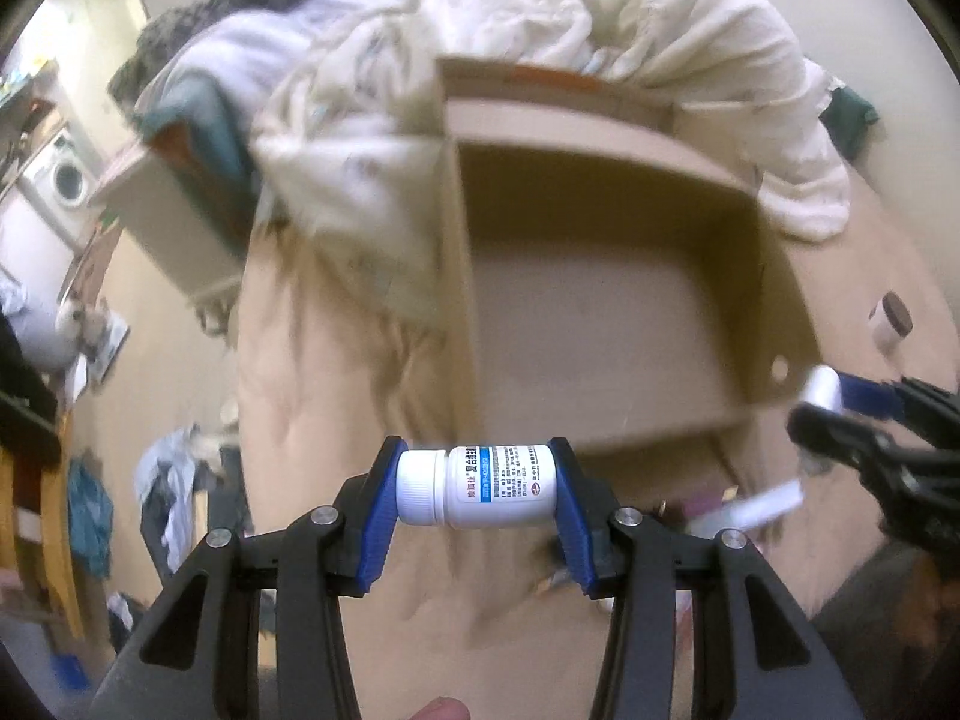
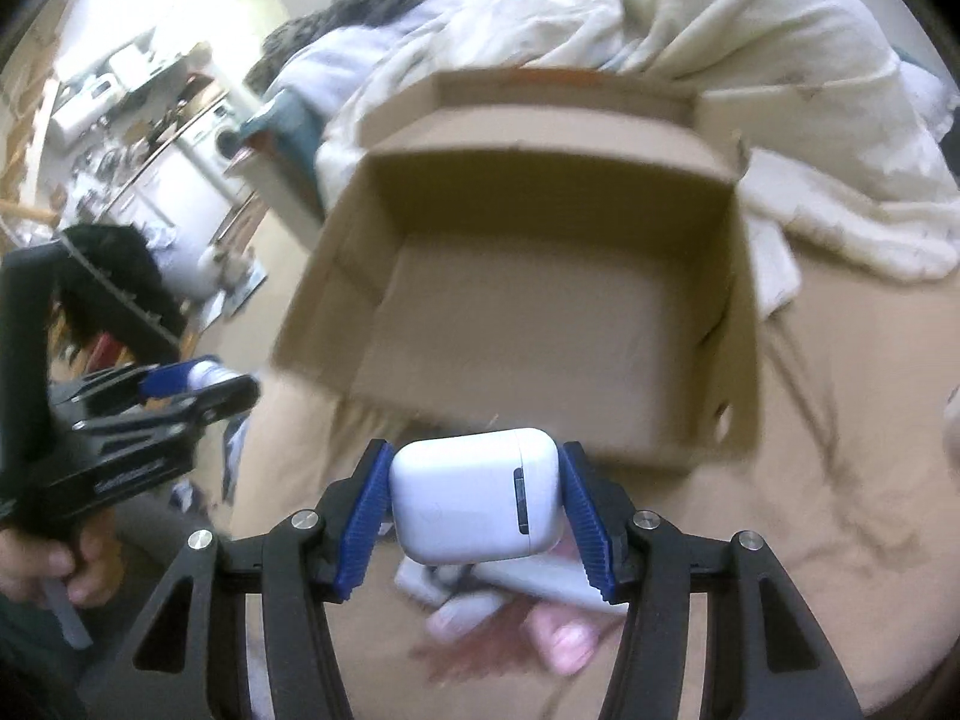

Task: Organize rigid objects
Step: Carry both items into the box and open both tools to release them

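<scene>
My left gripper (image 1: 477,489) is shut on a white medicine bottle (image 1: 480,486) that lies sideways between the blue pads, cap to the left. It hangs above the tan bedsheet, just short of the near edge of an open cardboard box (image 1: 606,300). My right gripper (image 2: 477,495) is shut on a white earbud case (image 2: 477,495), held over the sheet in front of the same cardboard box (image 2: 540,324), whose inside looks bare. Each gripper shows at the side of the other's view: the right gripper (image 1: 840,402) and the left gripper (image 2: 180,387).
A crumpled white duvet (image 1: 540,30) lies behind and beside the box. Several small items (image 2: 510,594) lie on the sheet under my right gripper. A small dark-topped jar (image 1: 891,318) stands right of the box. Clothes and furniture fill the floor at left.
</scene>
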